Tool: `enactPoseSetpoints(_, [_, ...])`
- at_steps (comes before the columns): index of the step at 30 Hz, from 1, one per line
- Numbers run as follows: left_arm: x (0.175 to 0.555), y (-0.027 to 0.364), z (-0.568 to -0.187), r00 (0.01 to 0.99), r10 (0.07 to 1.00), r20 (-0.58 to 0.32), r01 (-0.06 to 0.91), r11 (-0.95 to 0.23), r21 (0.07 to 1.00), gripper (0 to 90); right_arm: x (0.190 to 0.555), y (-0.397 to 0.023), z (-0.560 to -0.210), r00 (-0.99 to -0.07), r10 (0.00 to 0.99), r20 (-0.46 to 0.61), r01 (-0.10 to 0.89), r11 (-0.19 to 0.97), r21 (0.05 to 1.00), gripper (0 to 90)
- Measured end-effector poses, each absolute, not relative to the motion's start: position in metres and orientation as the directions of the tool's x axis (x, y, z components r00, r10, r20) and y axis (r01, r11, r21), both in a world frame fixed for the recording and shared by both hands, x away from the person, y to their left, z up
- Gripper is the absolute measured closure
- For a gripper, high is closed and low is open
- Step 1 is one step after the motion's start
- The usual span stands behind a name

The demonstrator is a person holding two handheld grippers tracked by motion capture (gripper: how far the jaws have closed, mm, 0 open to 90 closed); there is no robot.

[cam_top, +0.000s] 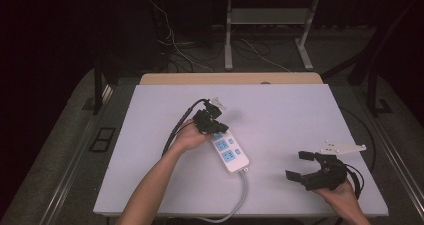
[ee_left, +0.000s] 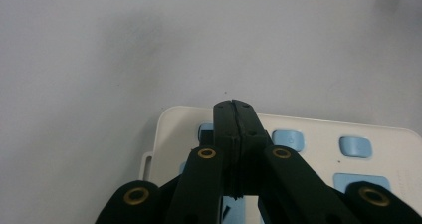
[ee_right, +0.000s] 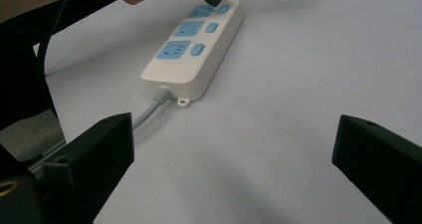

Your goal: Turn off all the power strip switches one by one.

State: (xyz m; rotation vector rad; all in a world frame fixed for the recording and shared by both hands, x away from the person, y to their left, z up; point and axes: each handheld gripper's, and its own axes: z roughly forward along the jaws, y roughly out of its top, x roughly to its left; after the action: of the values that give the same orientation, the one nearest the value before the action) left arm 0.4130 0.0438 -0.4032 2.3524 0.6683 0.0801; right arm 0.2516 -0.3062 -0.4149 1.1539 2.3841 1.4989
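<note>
Right gripper [cam_top: 302, 169] spread, released; left gripper [ee_left: 234, 106] clenched empty over power strip [cam_top: 229, 151].

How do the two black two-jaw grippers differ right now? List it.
The left gripper has its jaws shut together; the right gripper holds its jaws wide apart. The left gripper's tip is at the far end of the white power strip; the right gripper is off to the side, away from it. Both are black and hand-held.
</note>
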Motion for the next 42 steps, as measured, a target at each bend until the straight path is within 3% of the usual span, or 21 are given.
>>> enactPoseSetpoints(10, [0.401,0.052,-0.392,0.865,0.492,-0.100,0.426,-0.614,0.665,85.5,0.251,-0.305,-0.415,-0.708,0.641,0.296,0.546,0.232,0.805,2.8])
enactPoseSetpoints(14, [0.393,0.061,-0.385,0.863,0.495,-0.103,0.422,-0.591,0.688,78.1,0.251,-0.305,-0.415,-0.710,0.639,0.295,0.544,0.233,0.806,2.7])
enactPoseSetpoints(23, [0.372,0.090,-0.372,0.841,0.514,-0.168,0.457,-0.510,0.729,35.5,0.251,-0.304,-0.415,-0.711,0.640,0.292,0.543,0.235,0.806,2.7])
enactPoseSetpoints(31, [0.348,0.119,-0.370,0.826,0.532,-0.187,0.461,-0.447,0.767,17.3,0.249,-0.302,-0.414,-0.713,0.636,0.293,0.542,0.236,0.806,2.7])
enactPoseSetpoints(35, [0.333,0.129,-0.374,0.810,0.553,-0.197,0.484,-0.439,0.757,0.0,0.248,-0.301,-0.414,-0.715,0.634,0.294,0.542,0.236,0.807,2.8])
enactPoseSetpoints(42, [0.304,0.153,-0.385,0.776,0.608,-0.170,0.470,-0.378,0.798,0.0,0.247,-0.299,-0.414,-0.717,0.632,0.294,0.543,0.241,0.805,2.7])
